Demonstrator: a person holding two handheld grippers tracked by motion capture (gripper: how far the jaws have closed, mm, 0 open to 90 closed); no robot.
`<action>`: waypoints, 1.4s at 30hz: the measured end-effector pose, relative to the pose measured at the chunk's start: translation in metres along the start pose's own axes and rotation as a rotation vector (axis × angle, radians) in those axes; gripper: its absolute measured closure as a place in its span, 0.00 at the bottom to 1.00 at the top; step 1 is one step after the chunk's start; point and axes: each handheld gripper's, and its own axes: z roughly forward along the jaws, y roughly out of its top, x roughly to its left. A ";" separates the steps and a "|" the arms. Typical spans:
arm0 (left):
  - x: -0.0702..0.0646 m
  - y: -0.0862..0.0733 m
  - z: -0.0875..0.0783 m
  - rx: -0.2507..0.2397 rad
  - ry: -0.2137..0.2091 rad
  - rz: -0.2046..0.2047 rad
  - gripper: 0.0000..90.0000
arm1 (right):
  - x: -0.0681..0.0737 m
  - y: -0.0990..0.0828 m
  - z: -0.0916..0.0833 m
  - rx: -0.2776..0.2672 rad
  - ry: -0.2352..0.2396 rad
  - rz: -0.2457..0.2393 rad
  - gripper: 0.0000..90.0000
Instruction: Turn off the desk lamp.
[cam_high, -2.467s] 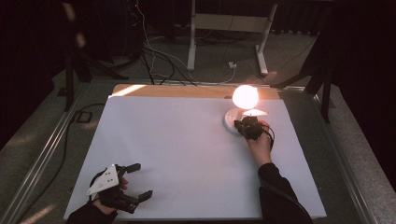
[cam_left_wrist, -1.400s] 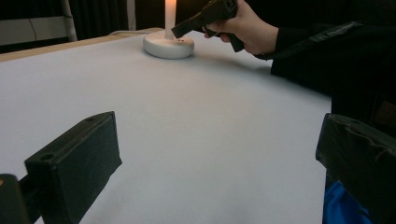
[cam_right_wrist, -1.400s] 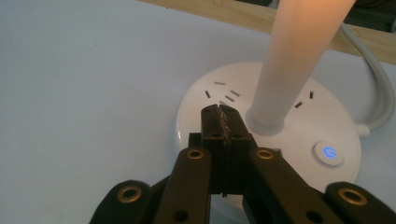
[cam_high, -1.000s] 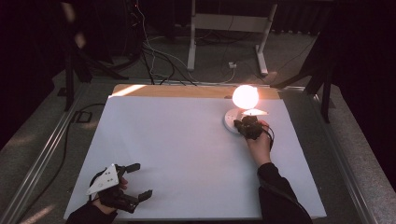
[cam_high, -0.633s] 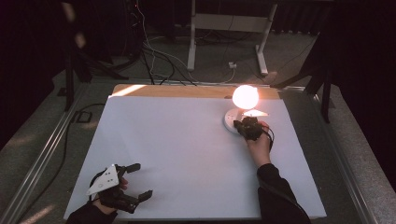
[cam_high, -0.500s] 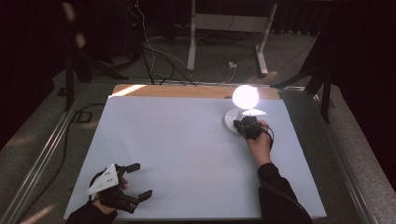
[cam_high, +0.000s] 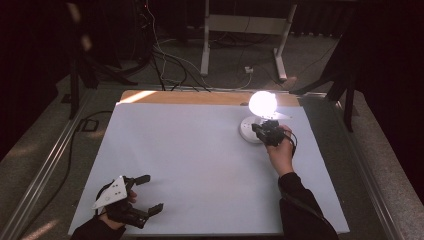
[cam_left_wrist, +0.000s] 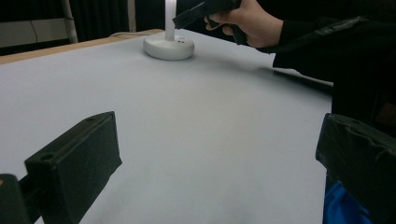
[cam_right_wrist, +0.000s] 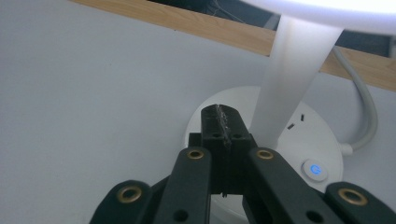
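A small white desk lamp (cam_high: 262, 102) glows at the far right of the white table sheet (cam_high: 190, 160). Its round base (cam_right_wrist: 285, 147) carries a blue-lit power button (cam_right_wrist: 313, 169). My right gripper (cam_right_wrist: 219, 116) is shut with nothing between its jaws. Its tip sits low over the near left part of the base, left of the button and beside the stem (cam_right_wrist: 294, 79). In the high view the right gripper (cam_high: 256, 129) points left at the base. My left gripper (cam_high: 154, 192) rests open at the near left corner, and the left gripper (cam_left_wrist: 217, 154) has only bare sheet between its jaws.
A white cable (cam_right_wrist: 366, 116) leaves the lamp base toward the wooden strip (cam_high: 190, 97) at the table's far edge. Beyond it stand a frame's legs (cam_high: 205, 45) and floor cables (cam_high: 165, 60). A metal rail (cam_high: 45, 165) runs along the left side.
The lamp's glow has turned from warm orange to cool white. Both grippers have stayed almost where they were.
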 end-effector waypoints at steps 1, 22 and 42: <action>0.000 0.000 0.000 0.000 0.000 0.001 0.01 | 0.000 0.000 -0.001 -0.001 -0.001 -0.001 1.00; 0.000 0.000 0.000 0.000 0.004 -0.001 0.01 | -0.002 -0.009 0.008 0.019 -0.008 0.007 1.00; 0.000 0.000 0.000 0.001 0.004 0.001 0.01 | -0.003 -0.019 0.021 0.050 -0.017 0.013 1.00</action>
